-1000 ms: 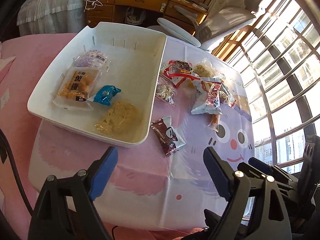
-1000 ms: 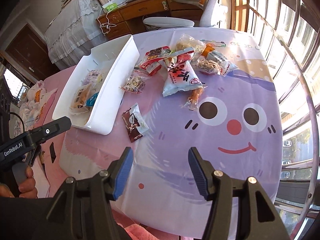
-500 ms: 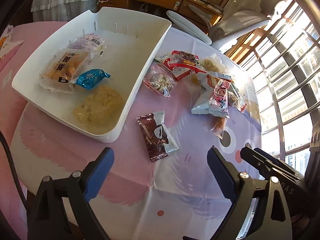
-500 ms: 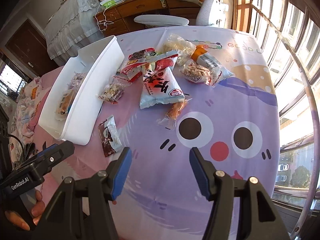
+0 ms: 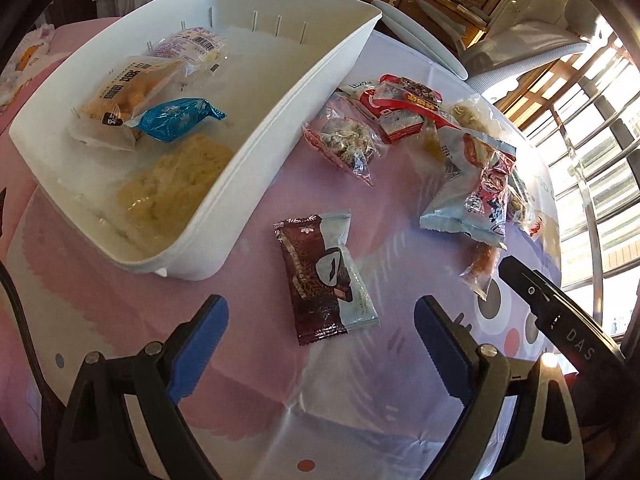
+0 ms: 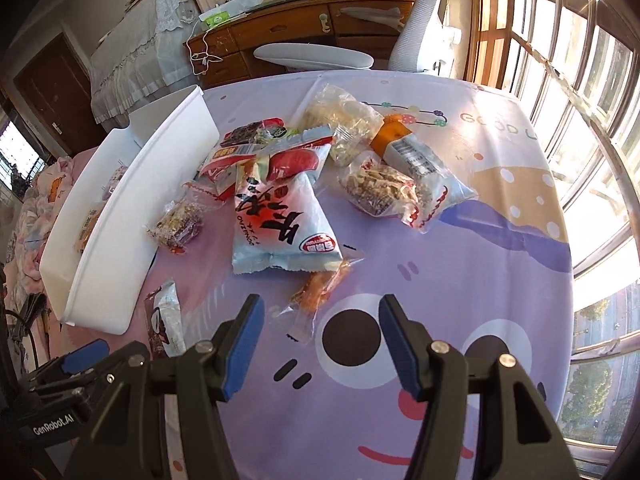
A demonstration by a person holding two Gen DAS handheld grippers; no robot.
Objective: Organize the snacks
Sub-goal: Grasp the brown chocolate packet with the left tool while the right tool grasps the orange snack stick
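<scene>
White moulded plastic filled your left view: the bin (image 5: pixel 304 92), long with rounded corners, held a crinkly blue wrapper (image 5: pixel 176 118), a clear pack of orange cake (image 5: pixel 128 94), a barcoded pouch (image 5: pixel 192 42) and a pale crumbly pack (image 5: pixel 176 184). Your left gripper (image 5: pixel 320 344) hung wide apart above the glossy cloth (image 5: pixel 256 400), and a maroon foil packet (image 5: pixel 320 276) lay flat just ahead of its blue pads, beside the bin.

From your right view, your right gripper (image 6: pixel 320 344) also stood wide, holding nothing. A slim clear sachet (image 6: pixel 320 288) with orange filling lay just ahead of it. Beyond sat a puffy pale-blue bag (image 6: pixel 280 224), touching the heap of crumpled clear packs (image 6: pixel 384 184) behind it.
</scene>
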